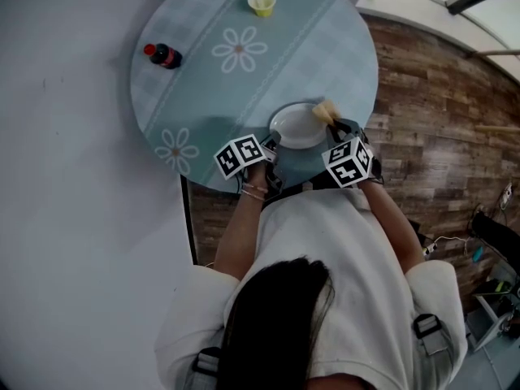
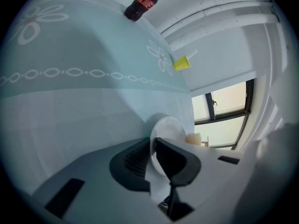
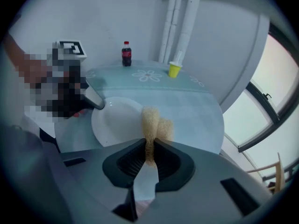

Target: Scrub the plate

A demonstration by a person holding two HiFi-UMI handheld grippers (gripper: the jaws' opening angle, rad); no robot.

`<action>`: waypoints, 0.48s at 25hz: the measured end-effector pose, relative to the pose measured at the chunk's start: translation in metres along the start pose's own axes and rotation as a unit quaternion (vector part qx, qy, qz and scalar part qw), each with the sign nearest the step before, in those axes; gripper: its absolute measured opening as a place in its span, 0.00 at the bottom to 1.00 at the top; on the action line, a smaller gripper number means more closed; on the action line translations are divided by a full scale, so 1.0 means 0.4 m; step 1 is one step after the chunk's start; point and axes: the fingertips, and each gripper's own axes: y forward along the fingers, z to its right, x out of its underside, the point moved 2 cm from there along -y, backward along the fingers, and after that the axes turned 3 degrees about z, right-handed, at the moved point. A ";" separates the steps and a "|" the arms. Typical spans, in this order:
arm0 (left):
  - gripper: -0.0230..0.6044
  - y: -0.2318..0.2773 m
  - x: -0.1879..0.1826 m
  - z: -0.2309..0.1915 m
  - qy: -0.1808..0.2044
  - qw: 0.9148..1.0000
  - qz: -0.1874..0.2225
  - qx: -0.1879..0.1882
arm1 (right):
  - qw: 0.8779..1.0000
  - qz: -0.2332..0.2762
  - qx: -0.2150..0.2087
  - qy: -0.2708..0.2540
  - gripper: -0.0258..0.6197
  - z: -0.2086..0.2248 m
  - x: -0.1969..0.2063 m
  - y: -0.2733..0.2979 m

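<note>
White plate (image 1: 296, 127) on the round blue floral table (image 1: 203, 23), directly ahead of both grippers. Left gripper (image 2: 153, 157) clamped on the plate's near rim. Right gripper (image 3: 149, 154) pinching a tan sponge (image 3: 150, 120), its tip at the plate's right rim; contact unclear. Cola bottle (image 1: 164, 55) and yellow cup (image 1: 262, 4) well beyond both grippers.

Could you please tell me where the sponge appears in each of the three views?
Head view: the sponge is right of centre, over the plate's right rim.
Left gripper view: the sponge is a small tan lump just right of the plate.
Right gripper view: the sponge is at centre, pinched in the right gripper.
Shared landmark: the white plate.
</note>
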 end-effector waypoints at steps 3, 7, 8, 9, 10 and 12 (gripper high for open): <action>0.11 0.000 0.003 -0.004 -0.013 1.000 0.008 0.004 | 0.998 -0.031 0.015 -0.044 0.13 -0.020 -0.002 0.031; 0.11 0.002 0.000 -0.006 -0.028 0.999 0.003 0.018 | 0.995 -0.048 0.028 -0.085 0.13 -0.031 -0.020 0.052; 0.11 0.002 0.000 -0.005 -0.026 1.000 0.002 0.017 | 0.994 -0.049 0.028 -0.090 0.13 -0.037 -0.024 0.059; 0.11 0.002 0.000 -0.004 -0.023 1.000 0.001 0.017 | 0.994 -0.049 0.025 -0.090 0.13 -0.044 -0.029 0.066; 0.11 0.002 0.001 -0.004 -0.021 1.000 0.001 0.016 | 0.995 -0.049 0.022 -0.088 0.13 -0.051 -0.033 0.073; 0.11 0.001 0.002 -0.003 -0.019 1.000 0.000 0.018 | 0.995 -0.050 0.014 -0.081 0.13 -0.064 -0.041 0.085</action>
